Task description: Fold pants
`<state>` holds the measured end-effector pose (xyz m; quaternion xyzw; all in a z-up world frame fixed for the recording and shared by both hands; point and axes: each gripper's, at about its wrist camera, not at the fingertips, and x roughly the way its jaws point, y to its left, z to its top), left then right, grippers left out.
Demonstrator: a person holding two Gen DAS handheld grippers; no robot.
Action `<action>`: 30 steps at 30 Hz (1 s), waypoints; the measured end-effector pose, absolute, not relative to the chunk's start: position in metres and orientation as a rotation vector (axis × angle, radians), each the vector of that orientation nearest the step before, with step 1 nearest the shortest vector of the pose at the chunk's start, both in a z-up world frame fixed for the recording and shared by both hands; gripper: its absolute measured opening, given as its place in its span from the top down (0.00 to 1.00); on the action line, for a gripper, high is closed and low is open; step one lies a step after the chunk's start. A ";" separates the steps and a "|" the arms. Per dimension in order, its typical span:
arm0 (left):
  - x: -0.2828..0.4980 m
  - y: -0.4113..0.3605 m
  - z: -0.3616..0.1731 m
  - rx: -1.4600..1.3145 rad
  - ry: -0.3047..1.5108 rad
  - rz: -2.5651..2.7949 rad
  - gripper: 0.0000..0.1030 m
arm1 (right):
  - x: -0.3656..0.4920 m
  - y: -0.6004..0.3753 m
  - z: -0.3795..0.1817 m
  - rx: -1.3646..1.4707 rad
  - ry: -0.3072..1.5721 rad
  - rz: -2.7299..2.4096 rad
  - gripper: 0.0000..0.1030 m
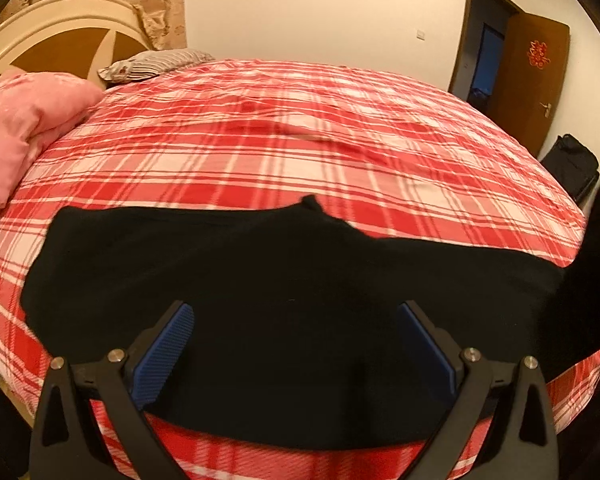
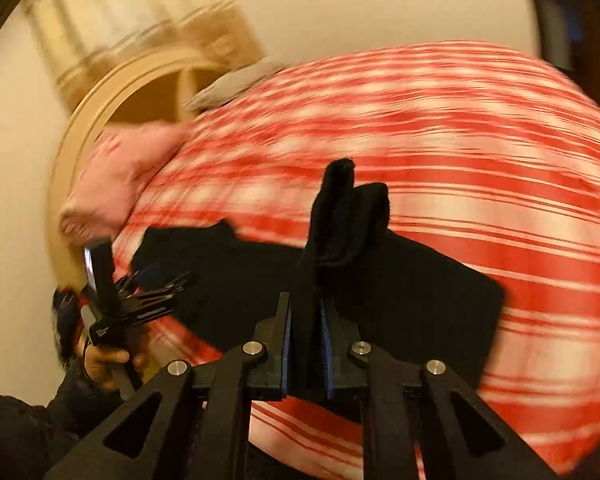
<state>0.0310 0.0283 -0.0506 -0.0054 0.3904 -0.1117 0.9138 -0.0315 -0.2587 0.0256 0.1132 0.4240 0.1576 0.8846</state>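
Black pants (image 1: 260,264) lie spread along the near edge of the plaid-covered bed (image 1: 300,128). Left gripper (image 1: 296,312), fingers wide apart, hovers over them; right gripper (image 2: 306,312) is clamped on a raised fold of the pants.

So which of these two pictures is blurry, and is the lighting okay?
Right wrist view: heavy motion smear across the plaid bedspread and headboard, though the pants in the right claw stay fairly sharp. Left wrist view: sharp, warm yellowish light, fisheye bulging the bed.
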 end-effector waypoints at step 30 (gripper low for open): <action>0.032 0.025 -0.051 0.009 0.817 -0.308 0.00 | -0.069 -0.319 -0.036 0.431 0.630 -0.014 0.30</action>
